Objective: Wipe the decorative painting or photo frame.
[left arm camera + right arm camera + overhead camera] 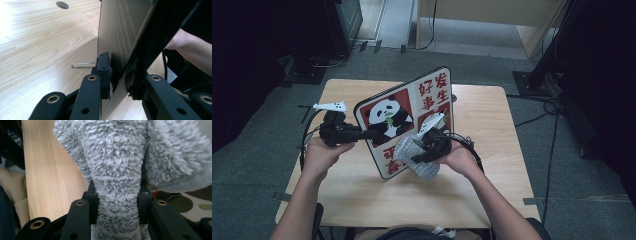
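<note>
Clearly the left gripper (362, 134), pinching only the left edge of the tilted panda board (408, 111) above the table (492, 115), risks letting it twist free if the right gripper (424, 150), clamped on the grey fluffy cloth (412, 152), rubs its near face hard.

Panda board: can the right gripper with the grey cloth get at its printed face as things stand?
Probably yes. The left gripper holds the panda board tilted up by its edge, printed face toward the person, and the right gripper, shut on the grey cloth, is already against its lower part, with nothing between.
</note>
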{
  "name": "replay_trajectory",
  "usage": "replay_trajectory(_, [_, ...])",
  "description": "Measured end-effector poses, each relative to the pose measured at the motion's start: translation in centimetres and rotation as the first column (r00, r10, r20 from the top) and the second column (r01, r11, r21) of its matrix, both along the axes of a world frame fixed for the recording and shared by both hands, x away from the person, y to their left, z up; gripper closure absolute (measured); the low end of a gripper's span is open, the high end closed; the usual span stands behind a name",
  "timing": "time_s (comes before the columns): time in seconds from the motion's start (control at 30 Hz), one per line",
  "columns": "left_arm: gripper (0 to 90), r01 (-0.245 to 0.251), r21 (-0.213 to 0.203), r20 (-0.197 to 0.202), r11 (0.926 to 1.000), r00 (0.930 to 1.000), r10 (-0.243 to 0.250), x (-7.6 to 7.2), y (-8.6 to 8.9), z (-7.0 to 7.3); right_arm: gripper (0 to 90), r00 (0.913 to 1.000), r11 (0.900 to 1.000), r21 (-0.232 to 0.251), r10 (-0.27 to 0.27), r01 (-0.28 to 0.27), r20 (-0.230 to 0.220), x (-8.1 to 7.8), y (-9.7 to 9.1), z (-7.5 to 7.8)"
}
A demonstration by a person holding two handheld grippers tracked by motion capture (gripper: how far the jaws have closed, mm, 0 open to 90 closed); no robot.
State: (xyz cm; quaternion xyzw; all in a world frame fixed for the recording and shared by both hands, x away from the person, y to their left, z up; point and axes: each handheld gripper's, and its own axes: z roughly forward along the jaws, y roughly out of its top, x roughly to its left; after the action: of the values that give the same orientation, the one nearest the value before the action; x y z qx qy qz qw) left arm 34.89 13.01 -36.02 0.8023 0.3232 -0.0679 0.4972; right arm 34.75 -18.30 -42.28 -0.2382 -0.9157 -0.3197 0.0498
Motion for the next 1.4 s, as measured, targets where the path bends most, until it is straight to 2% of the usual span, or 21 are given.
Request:
replay_trajectory(0.33, [69.4,0.004,0.007,-0.005,1.0000,1.0000,-0.004,0.0,0.2,0.0,65.8,0.9998,0.9999,0.008,0.006,-0.006,0.017,0.2,0.1,1.5])
replay_trajectory(0.47, [67.2,0.004,-0.008,-0.007,1.0000,1.0000,-0.004,0.0,0.4,0.2,65.8,0.9997,1.0000,0.004,0.004,-0.004,0.023,0.3,0.0,2.2])
replay_trajectory(0.77, [71.1,0.011,-0.002,-0.005,0.9999,0.9999,-0.011,-0.2,0.8,0.4,66.0,0.9996,1.0000,0.004,-0.004,0.004,0.029,0.4,0.2,4.0])
replay_trajectory(0.93, [73.0,0.019,-0.002,0.004,0.9998,0.9998,-0.019,-0.4,1.3,0.7,66.0,0.9992,0.9999,0.009,-0.012,0.012,0.038,0.7,0.3,5.6])
replay_trajectory(1.4, [75.5,0.035,0.002,-0.003,0.9994,0.9994,-0.035,-0.6,2.1,0.8,66.0,0.9983,0.9996,0.013,-0.025,0.024,0.053,1.4,0.7,8.9])
